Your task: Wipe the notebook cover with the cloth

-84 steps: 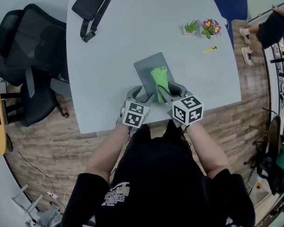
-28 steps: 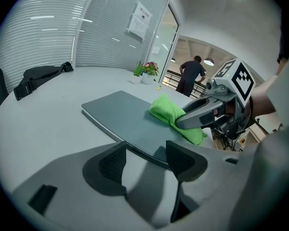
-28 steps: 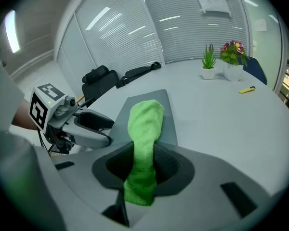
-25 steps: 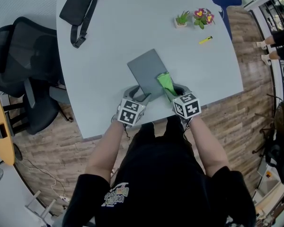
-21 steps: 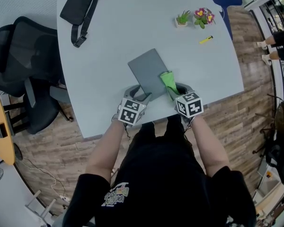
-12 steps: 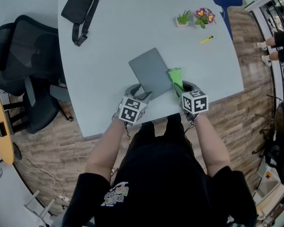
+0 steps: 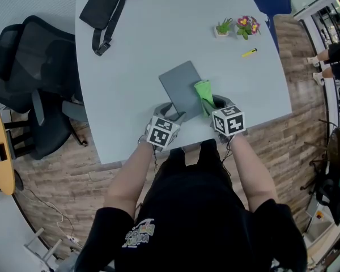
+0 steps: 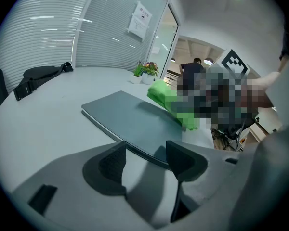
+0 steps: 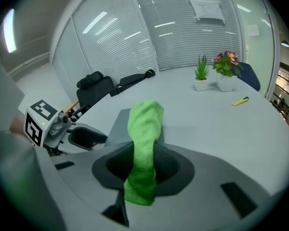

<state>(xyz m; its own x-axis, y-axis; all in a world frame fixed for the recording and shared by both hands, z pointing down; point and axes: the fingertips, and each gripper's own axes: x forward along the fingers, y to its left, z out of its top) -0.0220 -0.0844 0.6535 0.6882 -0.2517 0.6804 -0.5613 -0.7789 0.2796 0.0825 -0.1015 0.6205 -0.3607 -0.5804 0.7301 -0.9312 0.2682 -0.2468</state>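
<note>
Left gripper (image 7: 173,113) (image 8: 147,155): low at the near edge of the pale grey bench (image 7: 136,55), jaws apart. The near corner of the flat grey notebook (image 7: 181,86) (image 8: 130,119) reaches into the gap between them. No clamping of it is seen.

The notebook lies flat and closed on the bench, turned at a slant to the bench edge.

The bright green fabric cloth (image 7: 204,94) (image 9: 144,124) stands over the notebook's right edge, just beside the cover. Contact with the cover cannot be confirmed.

Right gripper (image 7: 215,103) (image 9: 144,162): jaws closed on the cloth. The cloth is bunched into a roll that sticks forward past the jaws, with a short tail hanging behind them.

Other items, well apart from the notebook:
- A black mesh office chair (image 7: 28,67) stands off the bench's left side.
- A black strap bag (image 7: 105,10) lies at the far left of the bench.
- Two small potted plants (image 7: 238,26) stand at the far right.
- A small yellow object (image 7: 250,52) lies near the plants.
</note>
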